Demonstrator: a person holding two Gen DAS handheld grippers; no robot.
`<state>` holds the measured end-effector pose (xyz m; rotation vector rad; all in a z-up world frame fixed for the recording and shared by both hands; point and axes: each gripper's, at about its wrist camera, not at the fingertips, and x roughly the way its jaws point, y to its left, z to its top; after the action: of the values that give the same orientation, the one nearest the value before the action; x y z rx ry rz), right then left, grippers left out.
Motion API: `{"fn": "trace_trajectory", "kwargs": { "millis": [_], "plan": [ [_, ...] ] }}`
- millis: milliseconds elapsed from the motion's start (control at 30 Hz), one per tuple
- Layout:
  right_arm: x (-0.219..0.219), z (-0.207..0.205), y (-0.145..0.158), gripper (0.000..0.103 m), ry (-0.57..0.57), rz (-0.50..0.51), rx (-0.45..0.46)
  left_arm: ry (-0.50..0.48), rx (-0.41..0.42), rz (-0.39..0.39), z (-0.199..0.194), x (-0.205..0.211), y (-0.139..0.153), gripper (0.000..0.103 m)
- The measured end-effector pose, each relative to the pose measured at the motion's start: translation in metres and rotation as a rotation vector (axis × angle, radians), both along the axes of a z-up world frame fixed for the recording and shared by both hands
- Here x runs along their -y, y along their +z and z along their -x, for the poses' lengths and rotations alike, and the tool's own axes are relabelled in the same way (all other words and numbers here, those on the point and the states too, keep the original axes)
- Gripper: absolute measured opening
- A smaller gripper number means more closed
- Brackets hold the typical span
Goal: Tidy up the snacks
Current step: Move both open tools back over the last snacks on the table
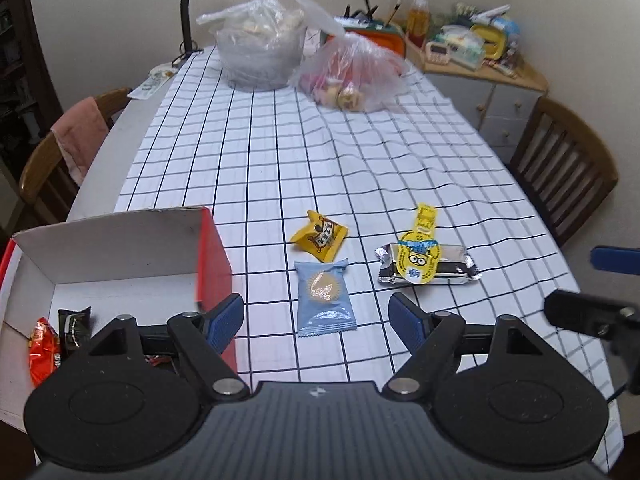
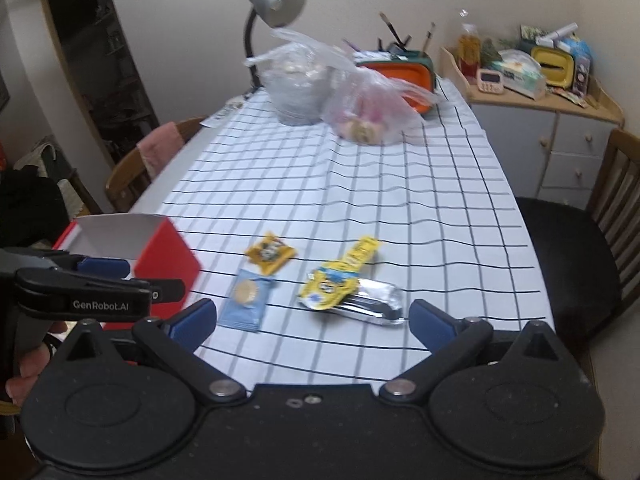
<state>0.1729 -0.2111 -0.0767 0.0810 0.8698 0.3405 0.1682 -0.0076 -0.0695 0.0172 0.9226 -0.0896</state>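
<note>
Three snacks lie on the checked tablecloth: a pale blue packet [image 1: 325,300] [image 2: 245,300], a small yellow packet [image 1: 320,236] [image 2: 271,254], and a silver-wrapped bar with a yellow cartoon tag [image 1: 428,266] [image 2: 352,296]. An open red box with a white inside [image 1: 120,256] [image 2: 168,256] stands at the near left. It holds an orange-red packet [image 1: 42,344] and a black packet [image 1: 74,326]. My left gripper [image 1: 316,320] hovers open just short of the blue packet, beside the box. My right gripper [image 2: 312,316] is wide open and empty, near the silver bar.
Two filled plastic bags [image 1: 264,48] [image 1: 356,76] and a desk lamp [image 2: 276,4] stand at the table's far end, by an orange container [image 2: 412,76]. Wooden chairs [image 1: 564,168] [image 1: 60,152] flank the table. A cluttered cabinet [image 2: 560,120] stands at the right.
</note>
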Motion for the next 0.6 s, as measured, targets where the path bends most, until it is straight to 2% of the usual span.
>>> {"fn": "trace_trajectory", "kwargs": {
  "millis": [200,600],
  "plan": [
    [0.018,-0.04,-0.019,0.103,-0.039,-0.01,-0.065,0.046,-0.08,-0.039,-0.033,0.022,-0.027,0.079],
    [0.005,-0.106,-0.073,0.102,-0.037,0.019,-0.204,0.109,-0.204,-0.112,-0.084,0.037,-0.079,0.079]
  ]
}}
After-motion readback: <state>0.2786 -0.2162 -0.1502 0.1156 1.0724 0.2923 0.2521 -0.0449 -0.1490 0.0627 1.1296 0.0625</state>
